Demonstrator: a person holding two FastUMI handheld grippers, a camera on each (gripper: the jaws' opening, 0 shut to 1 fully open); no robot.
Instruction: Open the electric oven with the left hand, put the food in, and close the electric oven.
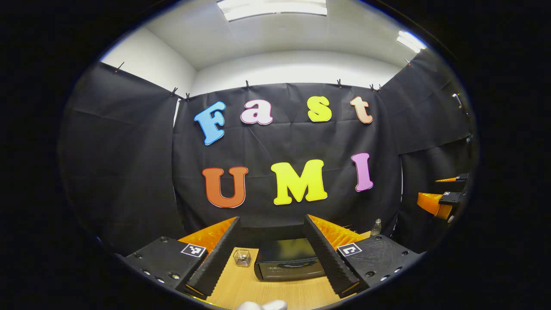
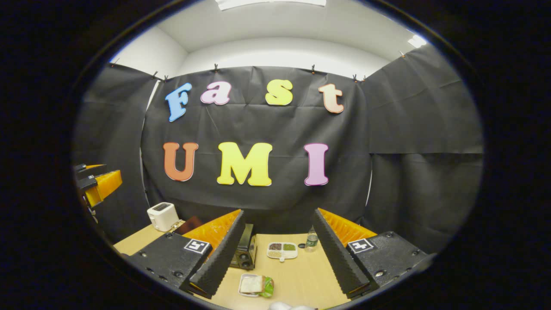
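- Nearest in the left gripper view, the left gripper (image 1: 271, 254) has its fingers spread wide, holding and touching nothing; it hovers above the table (image 1: 241, 288).
- The oven (image 1: 289, 260) stands between its fingers farther off, door closed (the handle is hard to make out).
- In the right gripper view, the right gripper (image 2: 277, 254) is also spread and empty; the food (image 2: 254, 285) lies on the table below it, near the oven's side.
- I judge the opening step is not yet begun; next, the left gripper must reach the door's top edge.

Open right claw (image 2: 275, 254) above wooden tabletop (image 2: 301, 275); sandwich on small plate (image 2: 254, 285) between fingers, electric oven (image 2: 245, 252) behind left finger, white toaster (image 2: 162, 216) far left.
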